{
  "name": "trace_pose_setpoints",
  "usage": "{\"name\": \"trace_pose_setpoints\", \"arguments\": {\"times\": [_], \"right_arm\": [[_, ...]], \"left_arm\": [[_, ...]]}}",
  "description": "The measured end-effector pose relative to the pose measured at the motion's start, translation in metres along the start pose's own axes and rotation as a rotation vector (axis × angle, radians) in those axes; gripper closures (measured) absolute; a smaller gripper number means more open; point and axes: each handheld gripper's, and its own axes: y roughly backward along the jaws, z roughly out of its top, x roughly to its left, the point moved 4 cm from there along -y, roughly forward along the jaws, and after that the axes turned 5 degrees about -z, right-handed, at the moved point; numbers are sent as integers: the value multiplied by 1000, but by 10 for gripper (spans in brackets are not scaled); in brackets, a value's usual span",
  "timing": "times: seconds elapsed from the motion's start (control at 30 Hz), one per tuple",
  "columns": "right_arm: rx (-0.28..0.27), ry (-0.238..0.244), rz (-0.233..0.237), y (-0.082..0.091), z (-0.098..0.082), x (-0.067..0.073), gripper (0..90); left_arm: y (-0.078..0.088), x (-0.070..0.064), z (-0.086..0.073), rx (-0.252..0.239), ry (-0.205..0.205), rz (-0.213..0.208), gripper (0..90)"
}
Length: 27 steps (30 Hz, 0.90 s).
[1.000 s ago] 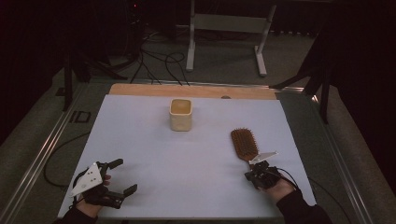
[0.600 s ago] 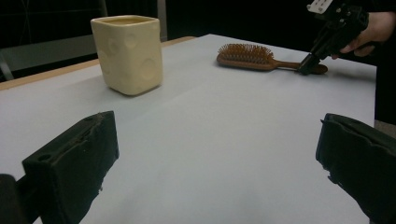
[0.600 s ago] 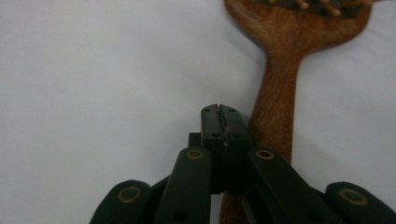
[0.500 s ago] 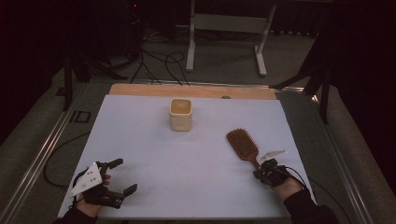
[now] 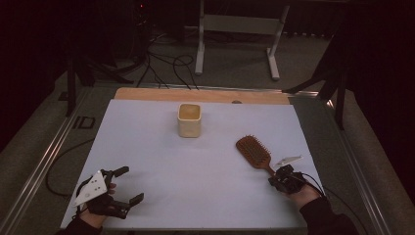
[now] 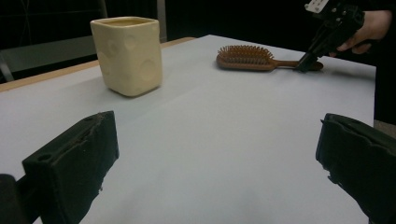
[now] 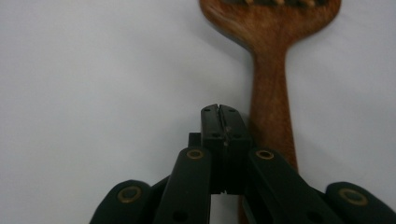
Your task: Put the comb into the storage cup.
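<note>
With our right tool (image 7: 219, 109) pinched together beside the hairbrush (image 5: 254, 152) handle, not around it, we risk shoving it askew.

Hairbrush (image 7: 273, 93) head cut off by the right gripper view's far edge, handle end hidden under the right gripper (image 7: 220, 112), left gripper (image 6: 219, 158) jaws cropped at the near edge
</note>
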Motion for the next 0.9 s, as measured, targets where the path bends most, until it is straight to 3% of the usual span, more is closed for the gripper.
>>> {"name": "trace_pose_setpoints", "arguments": {"times": [0.47, 0.67, 0.9], "right_arm": [[-43, 45, 7, 23, 18, -3, 900], [-36, 60, -11, 27, 24, -10, 758], [-18, 73, -12, 27, 28, -13, 518]], "left_arm": [[1, 0, 0, 1, -3, 1, 2], [0, 0, 0, 2, -1, 0, 2], [1, 0, 0, 1, -3, 1, 2]]}}
